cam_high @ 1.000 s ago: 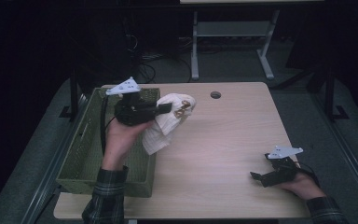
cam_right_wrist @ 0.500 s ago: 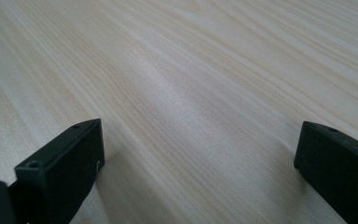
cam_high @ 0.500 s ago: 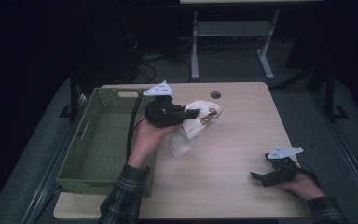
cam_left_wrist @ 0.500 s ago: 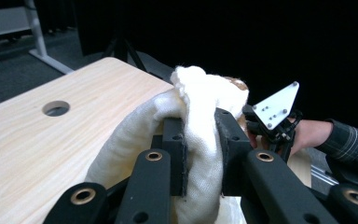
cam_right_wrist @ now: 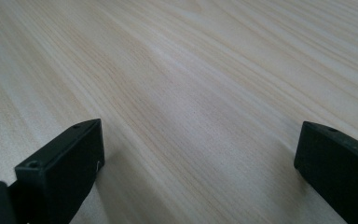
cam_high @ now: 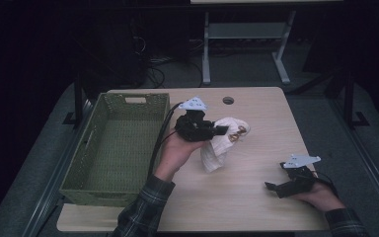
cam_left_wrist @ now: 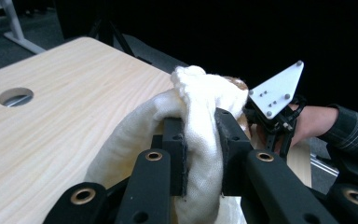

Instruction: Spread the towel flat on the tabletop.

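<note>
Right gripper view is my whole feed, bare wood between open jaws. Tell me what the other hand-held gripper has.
Observer: The left hand-held gripper is shut on a cream-white cloth pouch, jaws pinching a fold.
Operator: Report where it sits.
Observer: Over the light wooden table, right of the green woven rectangular basket.
Operator: Describe the pouch.
Observer: Brownish markings show near its top; what they are, I cannot tell.

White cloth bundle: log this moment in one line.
left gripper: shut on white cloth bundle | above wooden table | right gripper: open, resting
</note>
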Motion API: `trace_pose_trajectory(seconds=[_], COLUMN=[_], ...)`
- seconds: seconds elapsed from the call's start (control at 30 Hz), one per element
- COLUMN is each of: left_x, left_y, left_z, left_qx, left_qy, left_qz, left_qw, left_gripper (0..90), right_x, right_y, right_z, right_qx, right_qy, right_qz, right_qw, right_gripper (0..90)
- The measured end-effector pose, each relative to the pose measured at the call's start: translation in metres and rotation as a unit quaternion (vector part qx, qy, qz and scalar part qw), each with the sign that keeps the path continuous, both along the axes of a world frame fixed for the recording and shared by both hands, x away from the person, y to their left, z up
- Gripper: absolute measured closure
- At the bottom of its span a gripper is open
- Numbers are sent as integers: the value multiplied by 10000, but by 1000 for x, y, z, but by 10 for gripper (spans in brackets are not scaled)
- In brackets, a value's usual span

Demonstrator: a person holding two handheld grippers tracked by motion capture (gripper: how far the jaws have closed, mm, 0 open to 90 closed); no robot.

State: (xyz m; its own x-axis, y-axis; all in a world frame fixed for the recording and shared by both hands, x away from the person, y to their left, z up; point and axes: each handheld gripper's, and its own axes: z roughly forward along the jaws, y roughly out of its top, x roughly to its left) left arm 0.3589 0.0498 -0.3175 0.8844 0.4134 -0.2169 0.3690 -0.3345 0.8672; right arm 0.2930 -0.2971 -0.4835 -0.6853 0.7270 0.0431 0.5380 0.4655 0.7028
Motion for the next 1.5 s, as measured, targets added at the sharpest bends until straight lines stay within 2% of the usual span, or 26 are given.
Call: trace_pose_trajectory(seconds=[0.23,0.33,0.4,0.43,0.47,0.5,0.6,0.63,0.97,1.03,1.1,1.23,1.27,1.3,1.37,1.43,1.47,1.5], left_x=[0,0,0,0,0,0,1,1,7,9,10,11,11,12,11,12,10,10], left_y=[-14,-20,-28,-28,-34,-34,-45,-45,-60,-62,-63,-67,-68,-68,-67,-64,-61,-61], left_z=[-14,-22,-32,-32,-38,-38,-55,-55,-101,-116,-121,-140,-145,-144,-140,-136,-127,-127], left_qx=[78,159,287,287,397,397,460,460,969,1092,1132,1477,1539,1590,1522,1543,1450,1450], left_qy=[79,108,119,119,140,140,321,321,563,628,645,668,682,665,638,561,446,446], left_qz=[-73,-119,-160,-160,-210,-210,-329,-329,-390,-362,-362,-344,-312,-307,-183,-212,-124,-124], left_qw=[9999,9997,9994,9994,9989,9989,9979,9979,9929,9914,9908,9862,9852,9846,9861,9862,9883,9883], left_gripper=[764,763,763,763,762,762,761,761,758,755,754,731,674,641,535,495,466,452], right_x=[0,0,0,0,0,0,0,0,0,0,0,0,0,0,0,0,0,0], right_y=[0,0,0,0,0,0,0,0,0,0,0,0,0,0,0,0,0,0], right_z=[0,0,0,0,0,0,0,0,0,0,0,0,0,0,0,0,0,0], right_qx=[-4,-3,-3,-3,-4,-4,-14,-14,-16,-16,-16,-18,-16,-17,-17,-16,-17,-17], right_qy=[-10,-9,-8,-10,-9,-9,-15,-15,-11,-12,-12,-12,-13,-13,-12,-13,-11,-11], right_qz=[10,9,9,11,9,9,16,16,20,27,28,34,33,32,33,34,32,32], right_qw=[10000,10000,10000,10000,10000,10000,10000,10000,10000,10000,10000,10000,10000,10000,10000,10000,10000,10000], right_gripper=[10,10,10,10,10,10,10,10,10,10,10,10,10,10,10,10,10,10])
